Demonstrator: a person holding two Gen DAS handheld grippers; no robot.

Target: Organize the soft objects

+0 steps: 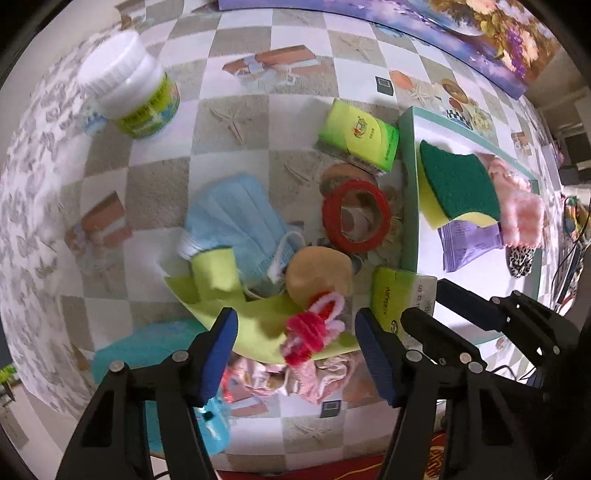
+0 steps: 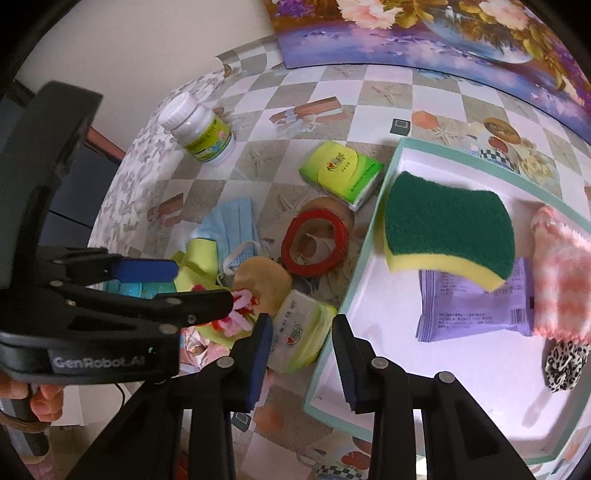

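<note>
A teal-rimmed white tray (image 2: 364,236) holds a green-and-yellow sponge (image 2: 448,225), a purple packet (image 2: 472,310), a pink fluffy cloth (image 2: 559,284) and a leopard scrunchie (image 2: 563,363). Left of it lies a pile: blue face mask (image 1: 232,218), tan puff (image 1: 319,273), pink-red pipe-cleaner knot (image 1: 314,326) on a lime cloth (image 1: 258,321), and a tissue pack (image 2: 299,332). My left gripper (image 1: 295,328) is open, its jaws either side of the pipe-cleaner knot. My right gripper (image 2: 301,339) is open above the tissue pack by the tray's rim (image 1: 408,192).
A white bottle (image 1: 129,85) stands at the far left. A second green tissue pack (image 1: 358,134) and a red tape ring (image 1: 356,216) lie beside the tray. A teal item (image 1: 147,350) and pink fabric (image 1: 321,376) lie near the table's front edge. A floral picture (image 2: 443,33) leans at the back.
</note>
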